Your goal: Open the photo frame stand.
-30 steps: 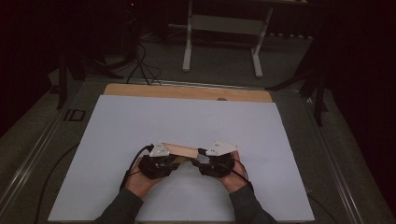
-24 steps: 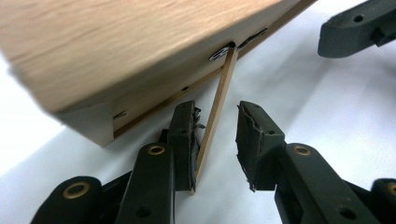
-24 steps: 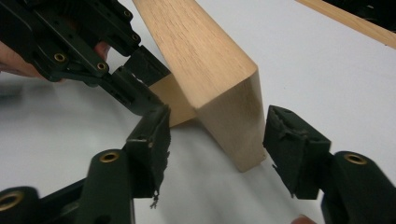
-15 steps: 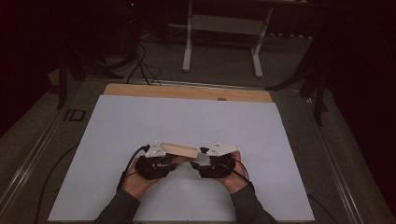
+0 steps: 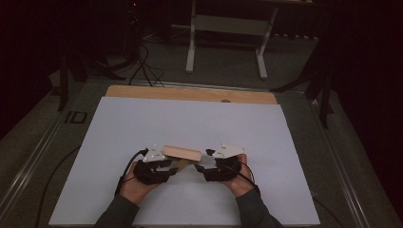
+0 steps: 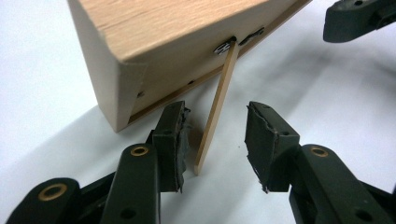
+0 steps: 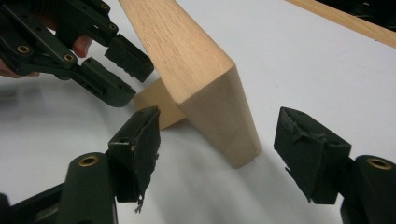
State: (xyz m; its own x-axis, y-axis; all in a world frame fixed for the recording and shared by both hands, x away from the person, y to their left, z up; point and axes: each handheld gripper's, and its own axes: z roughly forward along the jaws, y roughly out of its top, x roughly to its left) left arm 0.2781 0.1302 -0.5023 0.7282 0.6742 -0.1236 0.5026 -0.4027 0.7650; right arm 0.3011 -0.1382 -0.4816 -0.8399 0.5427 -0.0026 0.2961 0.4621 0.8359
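Your left tongs (image 6: pixel 215 142) are released, their two black jaws spread to either side of a thin wooden strut (image 6: pixel 217 107) without touching it. The strut hangs from a small metal hinge (image 6: pixel 224 46) on the back of a wooden block (image 6: pixel 154 42), and its lower end rests on the white sheet (image 5: pixel 190 123) covering the bench. Your right tongs (image 7: pixel 217 154) are also released, jaws set wide around the near end of the same wooden block (image 7: pixel 205 88), clear of it on both sides. The block stands tilted on the sheet, propped by the strut. From above, the block (image 5: pixel 181 153) lies between your two hands, the left tongs (image 5: pixel 164 166) just beside its left end and the right tongs (image 5: pixel 204 166) just beside its right end. Beyond the block, a bare wooden strip (image 5: pixel 190 94) edges the bench's far side.
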